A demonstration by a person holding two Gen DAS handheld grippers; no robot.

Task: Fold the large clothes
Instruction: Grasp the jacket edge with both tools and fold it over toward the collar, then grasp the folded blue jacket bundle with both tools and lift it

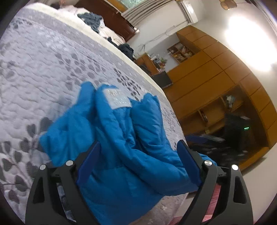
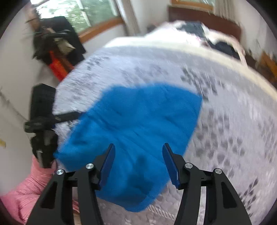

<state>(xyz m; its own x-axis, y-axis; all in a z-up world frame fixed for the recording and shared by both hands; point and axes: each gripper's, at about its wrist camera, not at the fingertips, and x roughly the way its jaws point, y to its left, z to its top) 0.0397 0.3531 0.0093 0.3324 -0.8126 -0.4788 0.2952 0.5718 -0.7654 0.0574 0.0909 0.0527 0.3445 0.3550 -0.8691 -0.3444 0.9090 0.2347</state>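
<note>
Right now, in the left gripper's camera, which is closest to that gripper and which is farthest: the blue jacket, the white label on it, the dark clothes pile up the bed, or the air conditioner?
1. Blue jacket: between the open fingers of the left gripper.
2. White label: on the jacket, farther up.
3. Dark clothes pile: far end of the bed.
4. Air conditioner: high on the wall, beyond the bed.

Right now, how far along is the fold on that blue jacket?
Partly done: the blue jacket is bunched into thick layers on the bed, its white label facing up, not a flat packet. In hand: both the left gripper and the right gripper are open around the fabric. Left: flatten, square the edges, finish folding.
</note>
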